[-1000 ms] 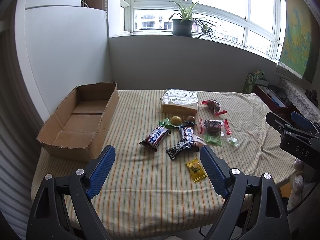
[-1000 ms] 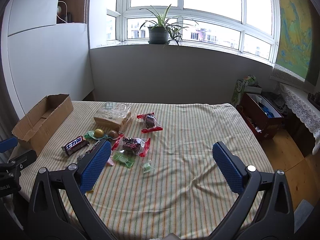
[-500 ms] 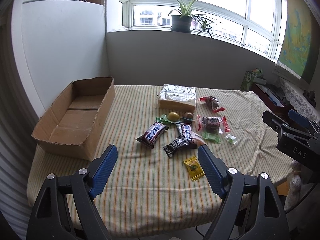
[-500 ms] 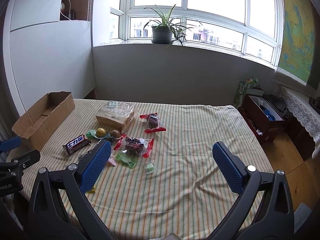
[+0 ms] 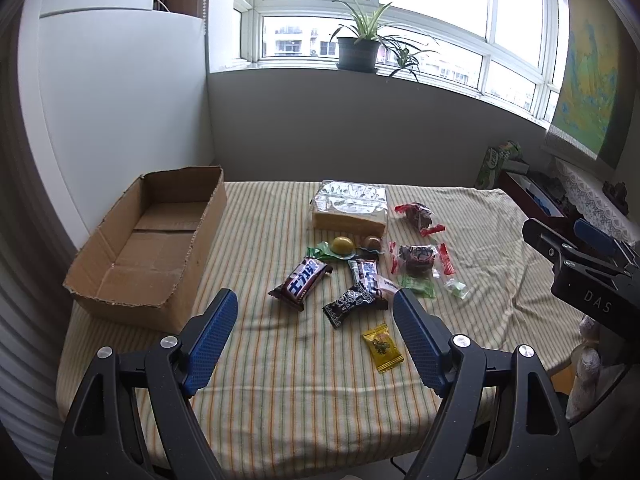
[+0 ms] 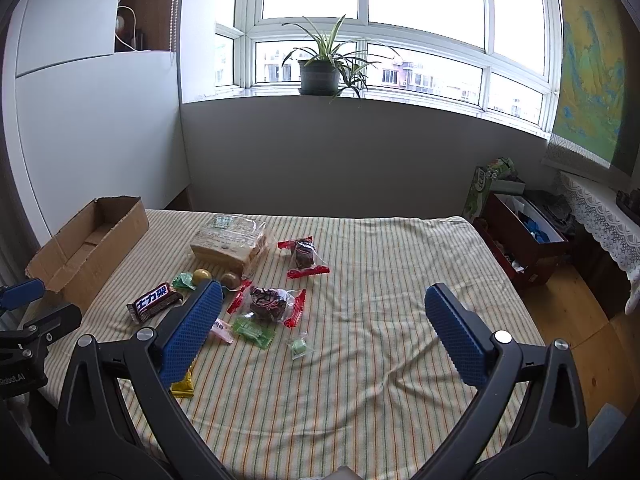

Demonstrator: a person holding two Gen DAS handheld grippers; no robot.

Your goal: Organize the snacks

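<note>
A: What writing can be read on the striped tablecloth (image 5: 280, 380)?

B: The brown candy bar (image 5: 301, 284) carries large white Chinese characters on a blue band; its brand cannot be made out beyond that. The black body of the right gripper (image 6: 324, 312), seen at the edge of the left wrist view, reads "DAS". The left gripper (image 5: 316, 312) shows a partly cut-off label ending in "obot.AI" in the right wrist view. Print on the other wrappers is too small to read.

A: How do the fingers stand?

B: Both pairs of blue pads are spread wide with nothing between them. The left pair is a little narrower than the right.

A: Where do the snacks lie relative to them?

B: In the left wrist view the candy bar, a dark wrapped bar (image 5: 352, 302) and a yellow sachet (image 5: 382, 346) lie on the cloth in the gap ahead of the left fingers, untouched. The bagged sliced bread (image 5: 350, 210) sits farther back, with two round wrapped sweets (image 5: 343, 245) in front of it. The red-ended packets (image 6: 276, 300) and green sweets (image 6: 254, 330) lie just beyond the right gripper's left finger. The open cardboard box (image 5: 148, 240) sits at the table's left edge, well apart from the snacks.
</note>
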